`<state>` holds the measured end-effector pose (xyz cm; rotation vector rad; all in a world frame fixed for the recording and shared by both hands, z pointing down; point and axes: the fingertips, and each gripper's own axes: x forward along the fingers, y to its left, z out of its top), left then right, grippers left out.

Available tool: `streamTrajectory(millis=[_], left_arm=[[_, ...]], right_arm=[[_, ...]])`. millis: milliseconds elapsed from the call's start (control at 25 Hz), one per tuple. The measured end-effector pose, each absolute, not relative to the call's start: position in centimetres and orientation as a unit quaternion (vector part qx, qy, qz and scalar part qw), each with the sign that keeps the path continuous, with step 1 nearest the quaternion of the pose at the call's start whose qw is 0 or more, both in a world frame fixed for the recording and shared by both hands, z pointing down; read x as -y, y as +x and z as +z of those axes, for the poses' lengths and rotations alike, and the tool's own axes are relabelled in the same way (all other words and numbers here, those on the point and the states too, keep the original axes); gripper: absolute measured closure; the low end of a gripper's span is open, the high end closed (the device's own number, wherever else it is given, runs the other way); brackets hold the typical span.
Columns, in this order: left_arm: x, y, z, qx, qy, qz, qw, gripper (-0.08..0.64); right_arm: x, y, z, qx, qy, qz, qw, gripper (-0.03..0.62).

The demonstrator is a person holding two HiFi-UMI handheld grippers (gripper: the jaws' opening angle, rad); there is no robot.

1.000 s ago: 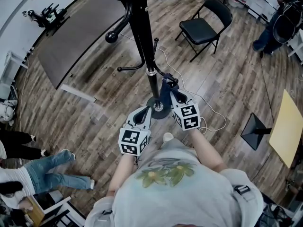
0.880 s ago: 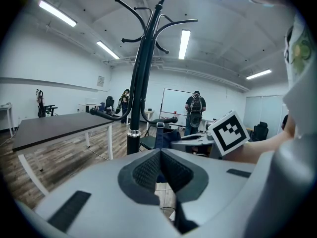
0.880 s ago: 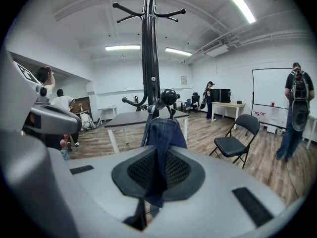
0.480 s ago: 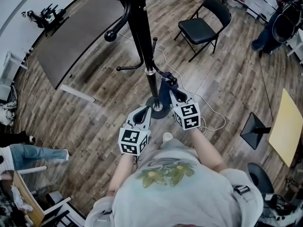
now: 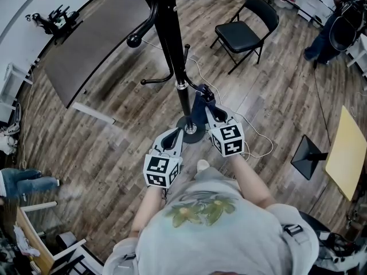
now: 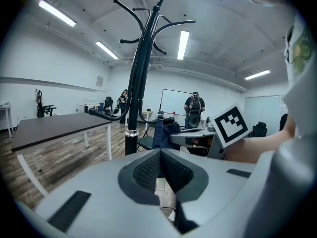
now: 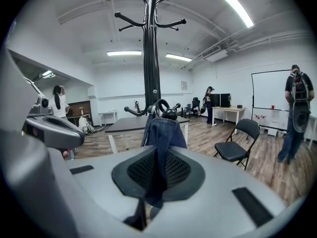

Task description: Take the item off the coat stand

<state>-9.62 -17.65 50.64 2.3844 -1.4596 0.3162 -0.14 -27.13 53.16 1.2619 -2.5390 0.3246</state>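
Left gripper (image 5: 175, 135) sits low in front of the person's chest, pads pressed together, nothing between them (image 6: 159, 152). Right gripper (image 5: 207, 110) is just beside it, a bit further out, jaws narrow and clamped on the denim cloth (image 7: 163, 133): a blue fold runs down between the pads. The denim cloth (image 5: 198, 110) hangs from a low hook (image 7: 169, 114) of the coat stand (image 5: 171, 39), close to the pole, above the round base (image 5: 192, 132). Upper hooks of the stand are bare in the right gripper view. On the wood floor past the base lies a white cable (image 5: 259, 149). Further out: a black folding chair (image 5: 246, 30) to the right, a dark table (image 5: 92, 39) to the left. A person (image 5: 338, 27) stands at the far right edge.
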Motion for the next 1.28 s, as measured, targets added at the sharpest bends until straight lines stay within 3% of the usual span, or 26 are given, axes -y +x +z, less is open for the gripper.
streamTrajectory(millis=[1280], left_arm=[[14.7,-9.1,49.9,0.505,0.842,0.109,0.153,0.545]], right_arm=[[23.5,3.0,50.7,0.868,0.472,0.106,0.117,0.566]])
